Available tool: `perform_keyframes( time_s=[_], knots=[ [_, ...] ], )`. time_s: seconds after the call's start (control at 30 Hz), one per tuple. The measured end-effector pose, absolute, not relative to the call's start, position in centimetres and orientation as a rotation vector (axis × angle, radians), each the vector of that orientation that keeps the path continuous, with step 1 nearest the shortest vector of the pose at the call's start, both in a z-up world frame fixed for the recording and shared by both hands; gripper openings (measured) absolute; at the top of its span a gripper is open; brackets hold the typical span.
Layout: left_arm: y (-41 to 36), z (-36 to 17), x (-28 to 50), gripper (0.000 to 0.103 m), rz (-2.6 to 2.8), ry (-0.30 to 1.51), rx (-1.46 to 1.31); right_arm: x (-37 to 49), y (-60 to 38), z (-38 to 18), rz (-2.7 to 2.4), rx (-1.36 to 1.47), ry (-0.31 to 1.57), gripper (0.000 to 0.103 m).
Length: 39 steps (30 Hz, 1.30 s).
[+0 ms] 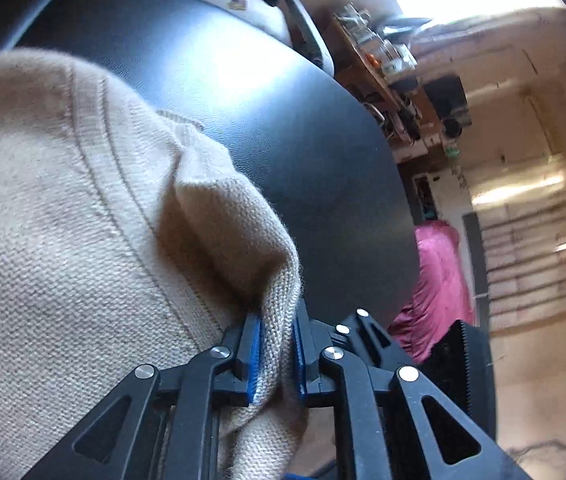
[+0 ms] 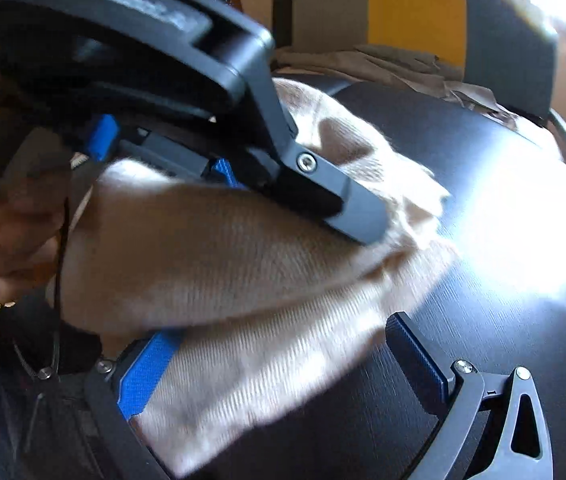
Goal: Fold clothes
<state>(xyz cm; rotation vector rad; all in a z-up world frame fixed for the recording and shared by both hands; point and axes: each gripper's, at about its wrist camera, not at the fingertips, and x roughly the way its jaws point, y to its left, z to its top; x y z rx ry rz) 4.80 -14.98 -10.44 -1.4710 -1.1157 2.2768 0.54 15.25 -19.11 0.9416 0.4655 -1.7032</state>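
A dark, matte black table (image 1: 283, 128) with a faint wood-like grain fills most of both views, and strong window light puts a bright white glare on it ahead of the tools. A beige knitted garment (image 1: 83, 208) lies bunched on this surface. The left gripper (image 1: 277, 354) has its blue-padded jaws drawn together on a raised fold of the garment, with the knit pinched between the pads. From the right wrist view, the right gripper (image 2: 283, 368) has its jaws spread wide apart; the garment (image 2: 243, 280) drapes across the space between them and against the near blue pad, but nothing presses on it. The left gripper (image 2: 219, 168) crosses above the cloth there, held by a person's hand (image 2: 7, 236). Beyond the table's far edge, past the left tool, a cluttered wooden shelf (image 1: 383, 68), a pink cloth (image 1: 435, 280) and a pale tiled floor (image 1: 531, 208) appear, sunlit and blurred.
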Motion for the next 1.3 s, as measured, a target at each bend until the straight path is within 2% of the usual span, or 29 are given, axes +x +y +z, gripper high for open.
perform_keyframes(
  time_s=[0.07, 0.13, 0.23, 0.27, 0.37, 0.57, 0.7, 0.8, 1.0, 1.1, 1.3],
  knots=[
    [-14.1, -9.9, 4.7, 0.017, 2.302, -1.042, -1.47, 1.2, 16.1, -19.1, -1.732, 0.964, 0.446, 0.103],
    [-13.3, -9.5, 4.6, 0.019, 2.292, -0.992, -1.46, 1.5, 17.8, -19.0, -1.765, 0.988, 0.424, 0.103],
    [-12.0, -8.3, 4.8, 0.028, 2.259, -0.919, -1.432, 1.9, 20.4, -19.1, -1.816, 1.047, 0.376, 0.103],
    [-11.6, -7.8, 4.7, 0.028, 2.225, -0.908, -1.41, 2.2, 21.2, -19.1, -1.831, 1.066, 0.362, 0.103],
    [-12.4, -5.3, 6.0, 0.029, 2.119, -0.948, -1.293, 3.2, 23.8, -18.8, -1.871, 1.107, 0.349, 0.103],
    [-22.5, -1.9, 12.6, 0.031, 2.339, -1.074, -1.024, 6.3, 27.9, -15.4, -1.874, 1.089, 0.315, 0.103],
    [-27.7, -4.6, 16.9, 0.031, 2.522, -1.165, -1.075, 8.3, 23.1, -11.6, -1.693, 1.026, 0.267, 0.103],
    [-28.9, -7.2, 18.9, 0.031, 2.578, -1.204, -1.117, 9.5, 19.2, -10.6, -1.563, 1.016, 0.319, 0.103],
    [-27.4, -9.7, 20.7, 0.031, 2.605, -1.05, -1.11, 7.3, 13.6, -12.5, -1.473, 1.125, 0.413, 0.103],
    [-25.5, -9.8, 20.8, 0.032, 2.655, -0.864, -1.086, 6.6, 13.1, -15.0, -1.421, 1.251, 0.405, 0.103],
    [-24.1, -10.0, 21.3, 0.032, 2.714, -0.648, -1.053, 5.7, 18.6, -21.5, -1.488, 1.522, 0.313, 0.103]
  ],
)
